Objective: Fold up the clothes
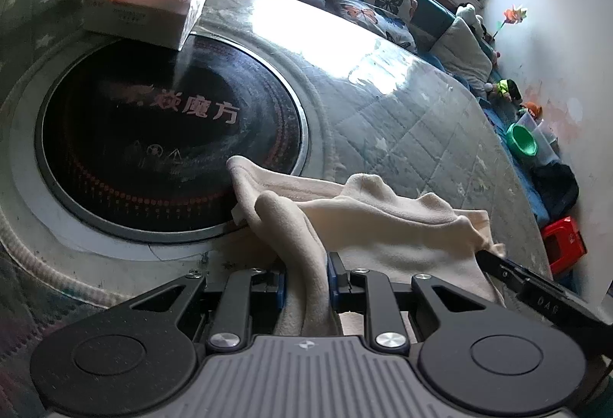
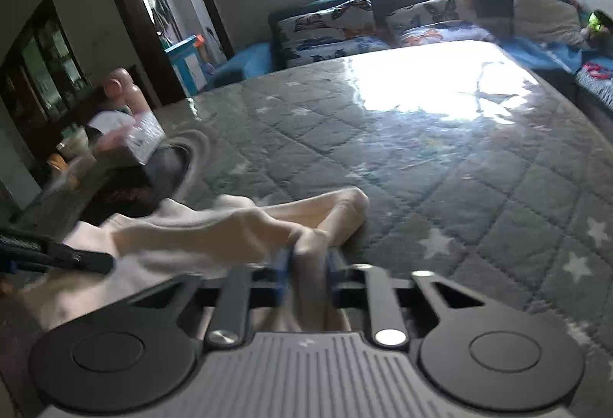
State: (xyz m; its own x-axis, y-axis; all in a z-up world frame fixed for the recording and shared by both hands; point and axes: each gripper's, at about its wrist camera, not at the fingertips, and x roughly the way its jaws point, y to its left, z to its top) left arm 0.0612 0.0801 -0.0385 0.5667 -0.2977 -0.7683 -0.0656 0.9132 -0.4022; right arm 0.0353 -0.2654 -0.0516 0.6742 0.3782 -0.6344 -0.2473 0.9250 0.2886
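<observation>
Counted one cream garment (image 1: 383,218), one tissue box (image 1: 145,8). Left gripper (image 1: 306,280) and right gripper (image 2: 308,264): fingers pinched onto garment folds. Hotplate (image 1: 168,134) read "魔方".

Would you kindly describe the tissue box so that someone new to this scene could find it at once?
Start at the quilted grey table cover and find the large black round glass panel set into it, ringed in metal. At the panel's far edge, overlapping its rim, sits the tissue box. It is the only boxy item there: white and pink, with a white tissue sticking out of its top.
</observation>
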